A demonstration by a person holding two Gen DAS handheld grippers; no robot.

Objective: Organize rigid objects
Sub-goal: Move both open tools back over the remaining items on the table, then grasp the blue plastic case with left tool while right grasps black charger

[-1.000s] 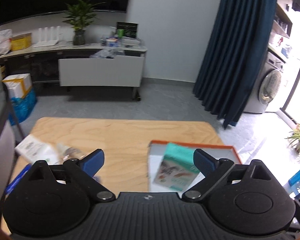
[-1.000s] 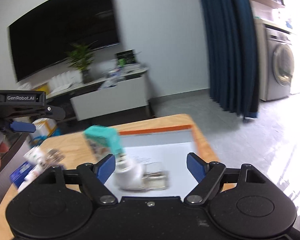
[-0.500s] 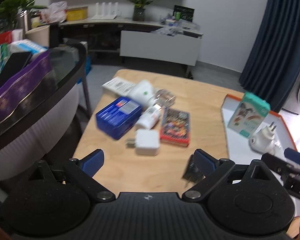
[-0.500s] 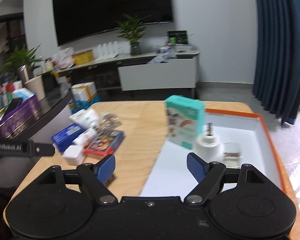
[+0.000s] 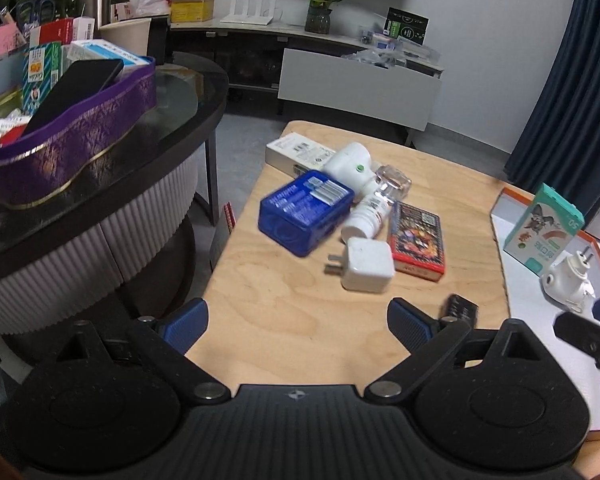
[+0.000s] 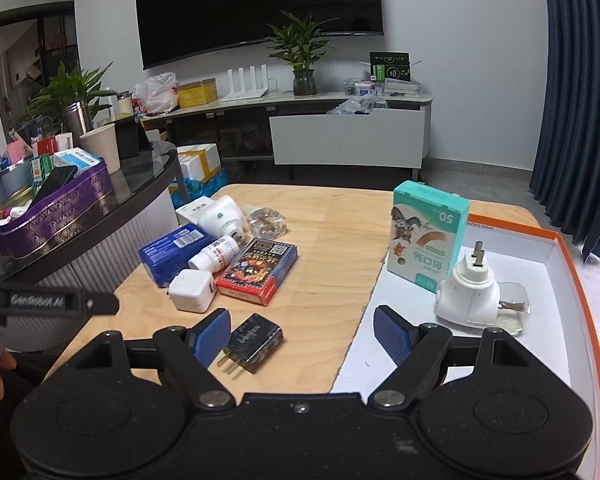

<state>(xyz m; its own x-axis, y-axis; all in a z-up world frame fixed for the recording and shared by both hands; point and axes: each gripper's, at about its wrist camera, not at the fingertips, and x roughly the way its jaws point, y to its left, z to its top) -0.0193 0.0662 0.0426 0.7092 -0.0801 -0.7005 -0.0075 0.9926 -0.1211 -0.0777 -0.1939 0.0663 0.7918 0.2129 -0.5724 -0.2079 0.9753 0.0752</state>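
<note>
With both the left hand-held gripper (image 5: pixel 298 318) and right hand-held gripper (image 6: pixel 302 332) gaping empty, the small black plug adapter (image 6: pixel 252 342) on the wooden counter (image 6: pixel 332 240) beside the orange-rimmed white tray (image 6: pixel 564 248) could skid off the near edge if nudged.

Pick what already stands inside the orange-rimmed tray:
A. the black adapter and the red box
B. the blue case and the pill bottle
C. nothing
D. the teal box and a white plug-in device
D: the teal box and the white plug-in device stand in the orange-rimmed tray.
</note>
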